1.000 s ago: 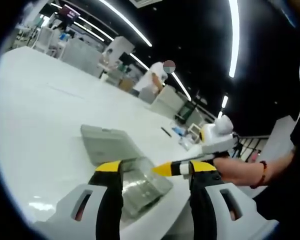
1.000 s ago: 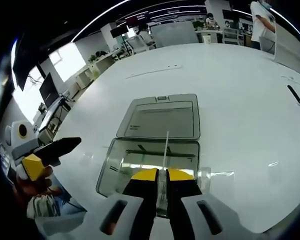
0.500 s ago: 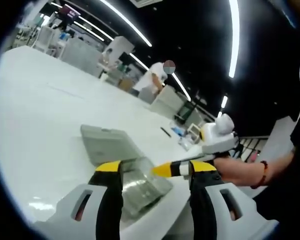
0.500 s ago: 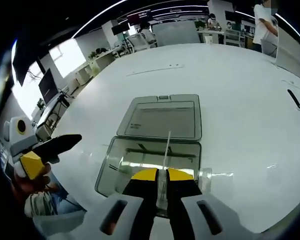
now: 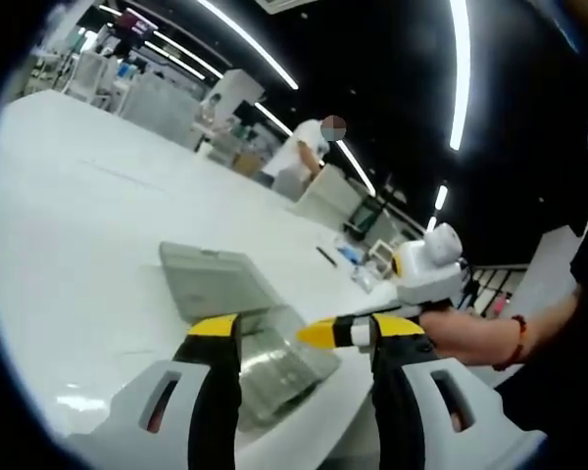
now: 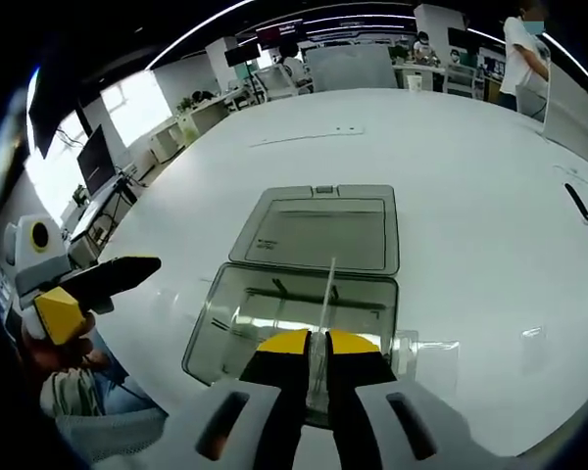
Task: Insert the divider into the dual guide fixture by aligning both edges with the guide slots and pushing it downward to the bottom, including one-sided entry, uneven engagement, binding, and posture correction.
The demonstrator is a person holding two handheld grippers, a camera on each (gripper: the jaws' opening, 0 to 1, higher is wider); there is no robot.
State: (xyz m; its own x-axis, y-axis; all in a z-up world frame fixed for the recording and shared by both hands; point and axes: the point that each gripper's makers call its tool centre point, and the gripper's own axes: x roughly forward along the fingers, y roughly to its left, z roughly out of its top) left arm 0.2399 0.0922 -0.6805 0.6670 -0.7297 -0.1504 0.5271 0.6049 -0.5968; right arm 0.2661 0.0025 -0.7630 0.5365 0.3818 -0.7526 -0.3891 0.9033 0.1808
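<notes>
Two tools in play. Right tool [image 6: 315, 345] has its yellow-tipped jaws pressed together on the divider [image 6: 325, 299], a thin clear sheet seen edge-on, standing up out of the jaws over the clear box [image 6: 294, 318]. Cannot tell if the divider's edges sit in the guide slots. The clear box is open, sitting near the worktop [image 6: 451, 166] edge closest to the person; its grey lid [image 6: 318, 228] lies flat just beyond, touching along the hinge side. Left tool [image 5: 299, 338] is spread wide, nothing between its jaws, hovering off the worktop's near edge beside the box; in the right gripper view it shows at the left [image 6: 83, 294], apart from the box. In the left gripper view the right tool [image 5: 372, 328] comes in from the right, held by a hand [image 5: 470, 333] with a red wristband [image 5: 516, 338]. A black pen-like item [image 6: 574, 203] lies far off toward the right edge.
</notes>
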